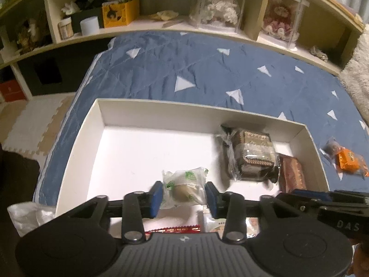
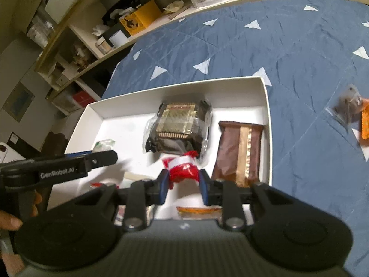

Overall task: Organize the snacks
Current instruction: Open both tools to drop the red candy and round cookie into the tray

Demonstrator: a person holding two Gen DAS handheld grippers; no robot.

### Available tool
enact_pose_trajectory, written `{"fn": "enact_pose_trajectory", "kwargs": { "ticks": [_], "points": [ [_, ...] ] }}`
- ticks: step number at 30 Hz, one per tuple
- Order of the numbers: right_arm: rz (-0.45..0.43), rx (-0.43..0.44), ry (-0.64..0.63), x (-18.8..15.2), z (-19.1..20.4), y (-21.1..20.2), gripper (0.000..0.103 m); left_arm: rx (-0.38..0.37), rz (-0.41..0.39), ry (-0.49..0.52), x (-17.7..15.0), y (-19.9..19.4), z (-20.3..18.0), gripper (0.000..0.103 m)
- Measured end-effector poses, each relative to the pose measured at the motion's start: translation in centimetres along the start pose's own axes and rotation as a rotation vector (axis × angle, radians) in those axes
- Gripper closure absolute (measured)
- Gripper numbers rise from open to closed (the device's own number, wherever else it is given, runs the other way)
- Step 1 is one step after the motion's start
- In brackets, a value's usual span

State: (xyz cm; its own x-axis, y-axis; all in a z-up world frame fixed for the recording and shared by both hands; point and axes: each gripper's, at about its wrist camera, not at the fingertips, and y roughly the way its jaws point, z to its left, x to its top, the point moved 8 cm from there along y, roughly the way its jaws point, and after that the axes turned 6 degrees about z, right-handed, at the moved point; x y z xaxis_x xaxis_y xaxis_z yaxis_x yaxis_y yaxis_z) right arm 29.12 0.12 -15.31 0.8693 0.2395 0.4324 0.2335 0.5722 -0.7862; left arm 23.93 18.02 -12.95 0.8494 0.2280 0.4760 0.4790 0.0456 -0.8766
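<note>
Left wrist view: my left tongs (image 1: 183, 195) sit slightly parted around a clear-wrapped green-print snack (image 1: 184, 188) low in the white box (image 1: 101, 115), pads beside the wrapper; I cannot tell if they press it. Right wrist view: my right tongs (image 2: 183, 185) stand narrowly open around a red packet (image 2: 183, 170) at lower centre, below the dark wrapped cake (image 2: 178, 127) and left of the brown bar (image 2: 239, 150).

Bedside clutter around a blue quilt

A blue quilt (image 1: 207, 69) with pale triangles spreads wide; far behind, a wooden shelf (image 1: 147, 26) holds a yellow box (image 1: 120, 12), a white cup (image 1: 89, 25) and clear cases of dolls (image 1: 221, 4); foam floor mats (image 1: 34, 124) lie left.
</note>
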Motion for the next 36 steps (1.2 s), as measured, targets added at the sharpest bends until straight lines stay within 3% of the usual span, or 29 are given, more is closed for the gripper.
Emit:
{"fn": "enact_pose_trajectory", "kwargs": {
  "ticks": [3, 6, 29, 34, 36],
  "points": [
    [-0.001, -0.044, -0.008, -0.1, -0.1, 0.0, 0.046, 0.008, 0.005, -0.006, -0.2, -0.2, 0.2, 0.039],
    [0.009, -0.041, -0.001, -0.3, -0.3, -0.2, 0.046, 0.005, 0.005, -0.020, -0.3, -0.6, 0.4, 0.028],
    [0.011, -0.080, -0.069, -1.3, 1.1, -2.8, 0.044, 0.019, 0.026, 0.022, -2.0, -2.5, -0.1, 0.015],
    [0.002, -0.104, -0.094, -1.7, 1.4, -3.5, 0.037, 0.024, 0.008, 0.035, -2.1, -3.4, -0.4, 0.009],
    [-0.004, -0.111, -0.091, -1.9, 1.4, -3.9, 0.026, 0.029, 0.008, 0.036, -2.3, -3.6, -0.5, 0.006]
  ]
}}
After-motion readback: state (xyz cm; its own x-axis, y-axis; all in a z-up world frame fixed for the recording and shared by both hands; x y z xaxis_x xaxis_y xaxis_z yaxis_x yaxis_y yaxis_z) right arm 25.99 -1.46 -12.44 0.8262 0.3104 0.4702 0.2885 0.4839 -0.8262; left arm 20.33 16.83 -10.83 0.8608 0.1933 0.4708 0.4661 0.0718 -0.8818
